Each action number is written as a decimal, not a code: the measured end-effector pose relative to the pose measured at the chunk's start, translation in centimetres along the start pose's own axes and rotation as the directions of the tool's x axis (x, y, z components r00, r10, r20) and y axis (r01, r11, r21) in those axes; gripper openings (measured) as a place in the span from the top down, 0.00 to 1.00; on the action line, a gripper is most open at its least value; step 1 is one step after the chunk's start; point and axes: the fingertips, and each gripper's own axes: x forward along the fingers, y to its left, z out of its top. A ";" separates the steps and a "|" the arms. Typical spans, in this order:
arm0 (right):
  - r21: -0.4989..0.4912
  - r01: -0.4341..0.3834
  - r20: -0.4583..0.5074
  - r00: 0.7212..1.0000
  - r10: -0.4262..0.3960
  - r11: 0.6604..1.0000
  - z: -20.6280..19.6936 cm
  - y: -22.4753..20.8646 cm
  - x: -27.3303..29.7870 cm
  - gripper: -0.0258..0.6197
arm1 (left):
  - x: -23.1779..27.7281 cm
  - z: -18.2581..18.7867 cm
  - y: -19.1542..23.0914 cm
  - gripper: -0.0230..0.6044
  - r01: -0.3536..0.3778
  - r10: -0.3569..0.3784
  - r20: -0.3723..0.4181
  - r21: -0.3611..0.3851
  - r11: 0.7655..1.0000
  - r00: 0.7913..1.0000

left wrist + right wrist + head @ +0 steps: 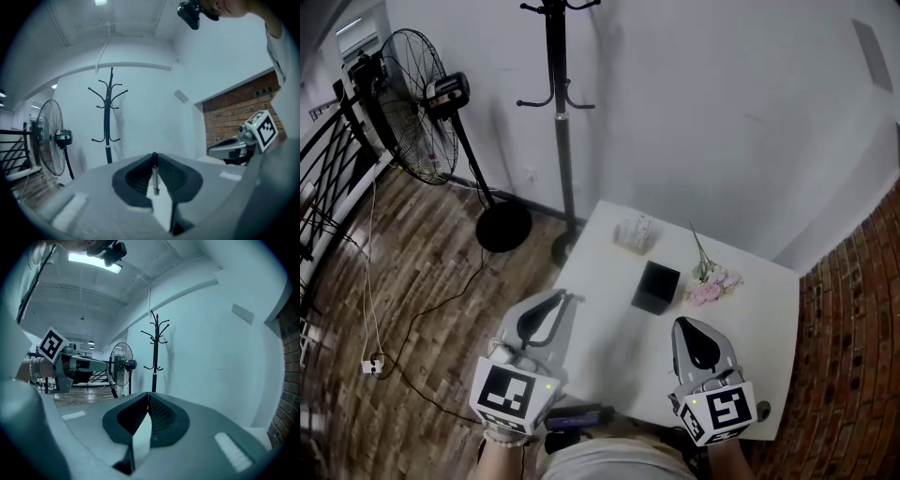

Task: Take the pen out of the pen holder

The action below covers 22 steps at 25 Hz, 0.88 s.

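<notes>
A black square pen holder (656, 287) stands in the middle of the white table (769, 319). My left gripper (565, 298) hovers over the table's left edge, left of the holder. In the left gripper view it (154, 157) is shut on a thin grey pen (155, 180) that hangs down between the pads. My right gripper (686, 323) is near the holder's front right; its jaws (148, 394) are shut with nothing between them. Both point almost level at the wall, so neither gripper view shows the holder.
A white tissue pack (635, 233) and a bunch of pink flowers (711, 284) lie behind the holder. A coat stand (560, 112) and a standing fan (417, 108) are on the wooden floor to the left, with a cable (370, 281) trailing. A brick wall (853, 328) lies right.
</notes>
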 end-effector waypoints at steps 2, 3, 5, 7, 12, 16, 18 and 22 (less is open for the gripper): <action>-0.002 -0.022 0.006 1.000 0.022 1.000 0.2 0.5 0.4 0.95 | -0.9 -0.1 0.4 0.92 -0.026 0.026 -0.001 0.000 1.000 1.000; -0.003 -0.033 0.009 0.999 0.033 0.999 0.2 0.8 0.6 0.95 | -1.3 -0.2 0.6 0.92 -0.041 0.041 -0.001 -0.001 0.999 0.999; -0.007 -0.055 0.010 0.998 0.055 0.998 0.2 1.2 1.1 0.95 | -2.1 -0.5 1.0 0.92 -0.068 0.068 -0.002 0.002 0.998 0.998; -0.011 -0.074 0.010 0.997 0.074 0.997 0.2 1.7 1.6 0.95 | -2.9 -0.9 1.6 0.92 -0.091 0.091 -0.005 0.021 0.996 0.996; -0.027 -0.125 0.016 0.992 0.125 0.992 0.5 3.1 2.5 0.95 | -4.8 -1.5 2.3 0.92 -0.136 0.136 -0.034 0.000 0.991 0.990; -0.033 -0.157 0.022 0.987 0.157 0.987 0.9 4.0 3.5 0.95 | -5.9 -2.0 3.0 0.92 -0.171 0.171 -0.044 0.004 0.985 0.984; -0.035 -0.172 0.025 0.985 0.173 0.985 1.2 4.6 4.0 0.95 | -6.6 -2.1 3.6 0.92 -0.190 0.190 -0.037 0.009 0.982 0.981; -0.042 -0.202 0.028 0.979 0.203 0.978 1.1 5.4 4.8 0.95 | -7.5 -2.6 4.1 0.92 -0.220 0.219 -0.045 -0.006 0.976 0.975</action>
